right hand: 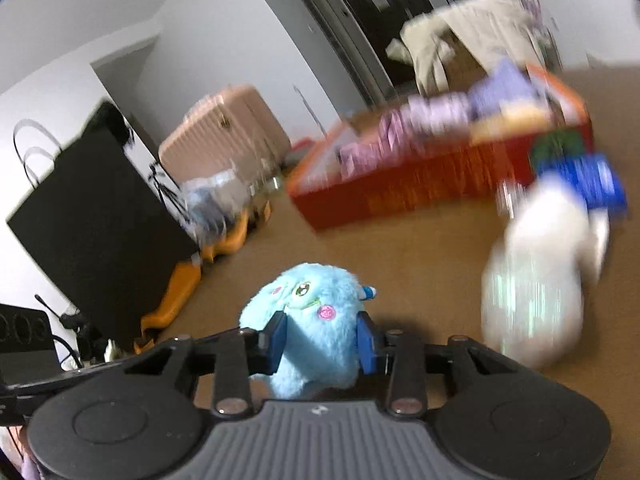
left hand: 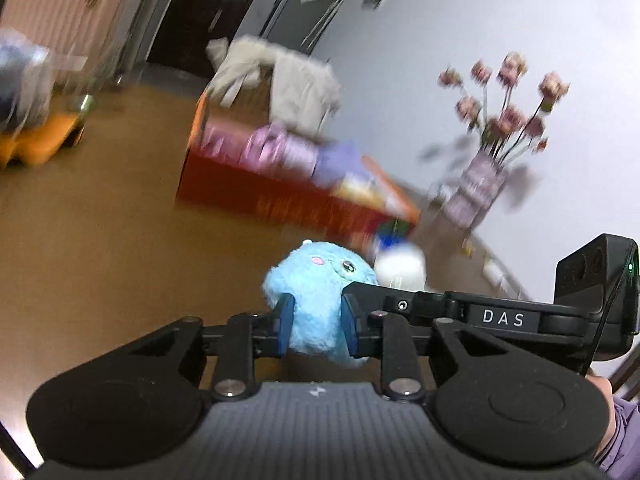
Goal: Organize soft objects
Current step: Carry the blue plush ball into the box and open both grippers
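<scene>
A fluffy light-blue plush toy (left hand: pixel 318 300) with a pink cheek is squeezed between the blue pads of my left gripper (left hand: pixel 316 326), above the brown table. The other hand's gripper body, marked DAS, reaches in from the right (left hand: pixel 500 316) beside the toy. In the right wrist view, my right gripper (right hand: pixel 322 340) is shut on a light-blue plush toy (right hand: pixel 312 320) with green eyes and pink cheeks. A red box (left hand: pixel 280 196) holding purple soft items lies farther back on the table; it also shows in the right wrist view (right hand: pixel 400 188).
A white bottle with a blue top (right hand: pixel 540 272) stands right of the toy, also in the left wrist view (left hand: pixel 400 266). A vase of pink flowers (left hand: pixel 480 184) stands by the wall. A black bag (right hand: pixel 92 216), pink suitcase (right hand: pixel 224 136) and beige cloth (left hand: pixel 288 84) lie around.
</scene>
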`<state>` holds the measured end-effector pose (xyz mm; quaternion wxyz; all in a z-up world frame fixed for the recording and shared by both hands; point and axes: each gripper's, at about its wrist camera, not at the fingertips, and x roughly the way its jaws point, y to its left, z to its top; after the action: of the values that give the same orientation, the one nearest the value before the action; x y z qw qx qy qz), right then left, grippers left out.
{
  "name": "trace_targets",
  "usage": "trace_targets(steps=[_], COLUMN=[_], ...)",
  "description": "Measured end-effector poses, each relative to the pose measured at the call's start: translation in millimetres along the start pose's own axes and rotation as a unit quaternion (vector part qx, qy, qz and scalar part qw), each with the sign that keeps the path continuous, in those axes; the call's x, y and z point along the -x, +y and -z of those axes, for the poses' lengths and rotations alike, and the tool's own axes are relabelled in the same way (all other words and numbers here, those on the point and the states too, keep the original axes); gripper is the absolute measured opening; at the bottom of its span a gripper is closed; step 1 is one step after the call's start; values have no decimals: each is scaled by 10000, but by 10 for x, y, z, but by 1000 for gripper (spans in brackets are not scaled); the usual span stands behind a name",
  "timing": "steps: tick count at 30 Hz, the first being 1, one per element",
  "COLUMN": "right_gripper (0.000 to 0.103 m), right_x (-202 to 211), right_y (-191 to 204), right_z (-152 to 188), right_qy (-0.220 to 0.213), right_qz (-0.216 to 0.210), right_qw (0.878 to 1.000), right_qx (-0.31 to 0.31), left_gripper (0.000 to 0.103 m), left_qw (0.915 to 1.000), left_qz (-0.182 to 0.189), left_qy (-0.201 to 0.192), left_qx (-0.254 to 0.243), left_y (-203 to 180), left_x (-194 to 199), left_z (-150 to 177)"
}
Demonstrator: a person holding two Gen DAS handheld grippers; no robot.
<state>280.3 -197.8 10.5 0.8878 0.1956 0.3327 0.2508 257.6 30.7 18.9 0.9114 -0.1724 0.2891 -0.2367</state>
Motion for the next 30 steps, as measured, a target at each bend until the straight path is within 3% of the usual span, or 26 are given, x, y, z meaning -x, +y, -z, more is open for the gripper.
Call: trace_targets(steps=[5,8,11,15,19,24,30], right_gripper=[35,35,35,33,36,43,54], right_x=[-251,-642,-1090,-1561,-1848,-1776,-970], right_y=[97,-5,-233,-509,-536,-509,-276], right_z=[-966,-1448,-1730,-1703,-1492,-1482,-1615], right_qy=[-206,63,433,997,1478,1330,714], right_qz=[89,226,319,322,382,363,497], right_qw=[9975,9971,9975,9945,9881,9903,9939], right_qx=[672,719,469,92,189,158,674], left_gripper=[26,26,26,27,32,37,43], left_qw=[9998,9997,9980,9942,9941,9913,9888], left_qz=[-57,-225,-479,-820,-860,-1086,-1177], left_qy=[-171,67,392,689,537,289,107], left_qx=[-75,107,156,28,-381,-679,-916], left_y=[40,194,346,478,458,319,94], left_x=[-447,-903,-1311,-1558,-1431,-1195,-820], left_z=[-823,-1219,-1394,-1360,-1299,-1312,-1305])
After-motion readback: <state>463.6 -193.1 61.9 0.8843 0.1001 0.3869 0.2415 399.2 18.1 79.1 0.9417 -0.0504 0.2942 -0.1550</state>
